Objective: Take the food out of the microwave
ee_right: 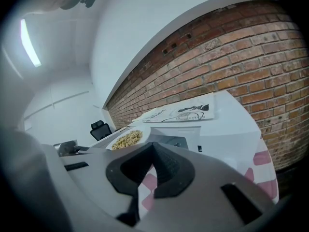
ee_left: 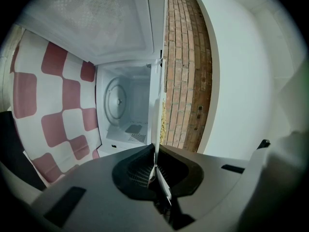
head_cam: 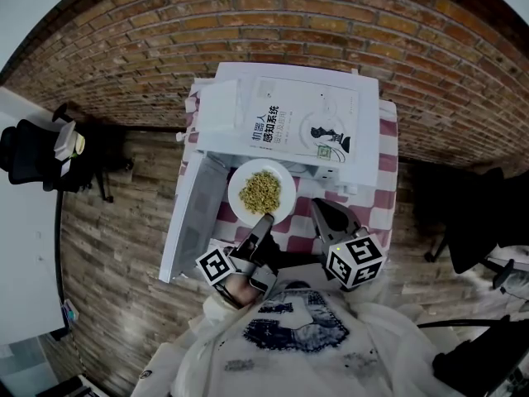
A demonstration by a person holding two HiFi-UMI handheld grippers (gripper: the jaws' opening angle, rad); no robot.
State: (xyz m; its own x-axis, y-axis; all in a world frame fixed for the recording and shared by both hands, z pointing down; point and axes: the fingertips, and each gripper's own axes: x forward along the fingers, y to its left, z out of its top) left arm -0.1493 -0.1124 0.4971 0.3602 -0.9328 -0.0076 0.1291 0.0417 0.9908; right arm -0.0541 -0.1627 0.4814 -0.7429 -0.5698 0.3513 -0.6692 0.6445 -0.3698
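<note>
One hand-held gripper, the left [head_cam: 265, 220], is clenched on the near rim of the single round plate [head_cam: 247, 172]. The plate lies level with its one heap of food [head_cam: 260, 190] facing up, between the one microwave [head_cam: 219, 106] and the desk's [head_cam: 385, 169] front edge. The right hand-held gripper [head_cam: 321, 209] hangs beside it, tips together and empty. The microwave's door [head_cam: 188, 217] stands open toward the desk's left edge.
</note>
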